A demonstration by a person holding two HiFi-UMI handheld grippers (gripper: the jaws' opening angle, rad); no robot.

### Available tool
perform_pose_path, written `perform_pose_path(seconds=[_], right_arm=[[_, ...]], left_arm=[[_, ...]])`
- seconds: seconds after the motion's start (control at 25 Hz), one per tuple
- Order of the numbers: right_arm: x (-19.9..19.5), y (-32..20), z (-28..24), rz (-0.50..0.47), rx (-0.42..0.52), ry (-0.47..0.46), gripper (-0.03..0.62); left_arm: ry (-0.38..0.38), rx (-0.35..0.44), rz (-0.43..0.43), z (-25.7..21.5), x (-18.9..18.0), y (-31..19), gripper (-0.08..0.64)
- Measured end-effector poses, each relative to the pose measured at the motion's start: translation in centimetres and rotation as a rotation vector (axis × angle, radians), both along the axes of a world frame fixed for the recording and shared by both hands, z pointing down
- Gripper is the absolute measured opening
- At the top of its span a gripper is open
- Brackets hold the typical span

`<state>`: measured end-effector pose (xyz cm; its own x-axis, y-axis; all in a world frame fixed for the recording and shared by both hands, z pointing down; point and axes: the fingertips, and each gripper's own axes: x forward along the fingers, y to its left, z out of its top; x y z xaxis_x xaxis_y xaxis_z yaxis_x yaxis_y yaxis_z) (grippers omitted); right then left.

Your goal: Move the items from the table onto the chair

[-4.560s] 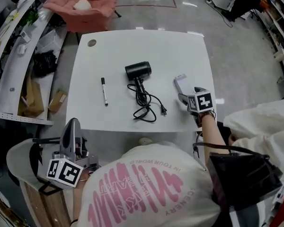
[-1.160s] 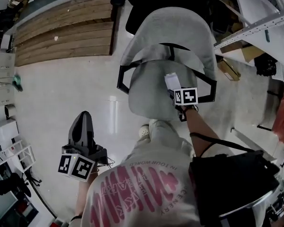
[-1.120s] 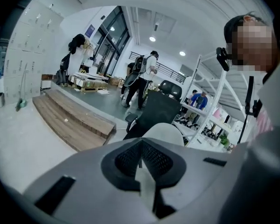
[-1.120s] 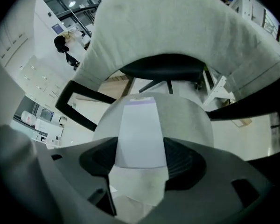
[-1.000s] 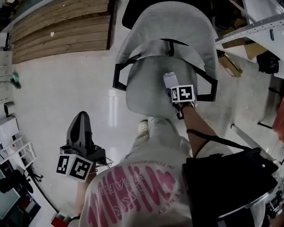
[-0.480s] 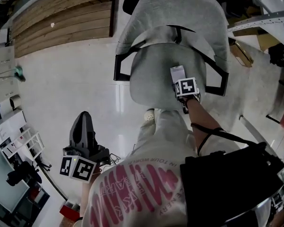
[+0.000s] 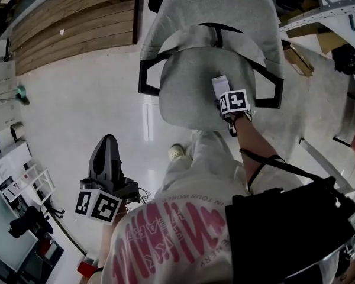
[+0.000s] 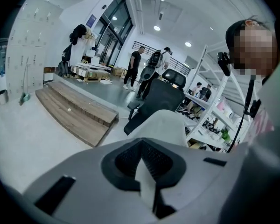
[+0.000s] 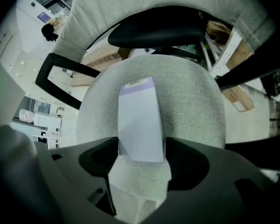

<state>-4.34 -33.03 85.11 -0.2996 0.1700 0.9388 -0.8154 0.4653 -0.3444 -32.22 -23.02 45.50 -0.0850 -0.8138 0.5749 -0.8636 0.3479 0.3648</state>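
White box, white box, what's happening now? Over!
Right gripper clamped on white box, above chair seat. Left gripper shut, empty. Nothing in the way. Over.

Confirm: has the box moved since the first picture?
Yes. The box was over the table, near its right edge; now the right gripper holds it over the chair seat, right of the middle.

Bright, lit by ceiling lamps [image 8: 157, 28] at twelve o'clock. Glare on floor [image 7: 145, 122] at nine o'clock. Dark, bent edges.
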Motion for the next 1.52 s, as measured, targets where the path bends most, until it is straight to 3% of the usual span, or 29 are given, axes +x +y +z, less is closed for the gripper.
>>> perform_pose_path(seconds=[0.2,0.32,0.4,0.52,0.56,0.64,0.76,0.84,0.96,1.08,1.16,1.32,1.52], right_arm=[[1.5,0.8,-2.5,0.298,0.014,-0.118,0.321],[1.6,0.7,-6.8,0.531,0.045,-0.320,0.321],[1.6,0.4,-11.0,0.629,0.101,-0.454,0.312],[2.6,0.8,-16.5,0.710,0.224,-0.546,0.087],[2.9,1.3,-18.2,0.724,0.260,-0.570,0.038],[3.5,1.8,-22.1,0.747,0.327,-0.653,0.014],[4.3,2.2,-29.8,0.735,0.477,-0.801,0.014],[5.1,4.0,-35.2,0.680,0.595,-0.853,0.014],[5.6,7.8,-43.2,0.677,0.697,-1.033,0.014],[6.7,12.1,-50.6,0.648,0.814,-1.218,0.014],[7.8,15.0,-54.8,0.587,0.936,-1.281,0.014],[9.3,19.9,-60.3,0.451,1.164,-1.273,0.014],[10.0,22.7,-61.0,0.391,1.253,-1.152,0.014]], left_arm=[[0.018,0.092,0.062,-0.4,-0.1,0.8,0.009],[0.038,0.171,0.119,-1.5,0.3,2.1,0.009],[0.038,0.220,0.155,-2.5,0.2,3.3,0.009],[0.031,0.285,0.194,-3.9,-0.6,5.3,0.009],[0.026,0.309,0.206,-4.4,-0.7,6.0,0.009],[0.015,0.374,0.235,-6.0,-0.7,6.8,0.009],[-0.003,0.477,0.298,-8.8,0.0,7.7,0.009],[-0.020,0.502,0.342,-10.0,0.6,9.4,0.009],[-0.051,0.525,0.410,-11.2,1.8,11.5,0.009],[-0.023,0.579,0.461,-12.5,3.2,13.4,0.009],[0.005,0.606,0.486,-13.4,4.2,14.5,0.009],[-0.015,0.609,0.549,-14.9,5.9,16.0,0.009],[-0.027,0.626,0.575,-16.4,7.2,17.7,0.009]])
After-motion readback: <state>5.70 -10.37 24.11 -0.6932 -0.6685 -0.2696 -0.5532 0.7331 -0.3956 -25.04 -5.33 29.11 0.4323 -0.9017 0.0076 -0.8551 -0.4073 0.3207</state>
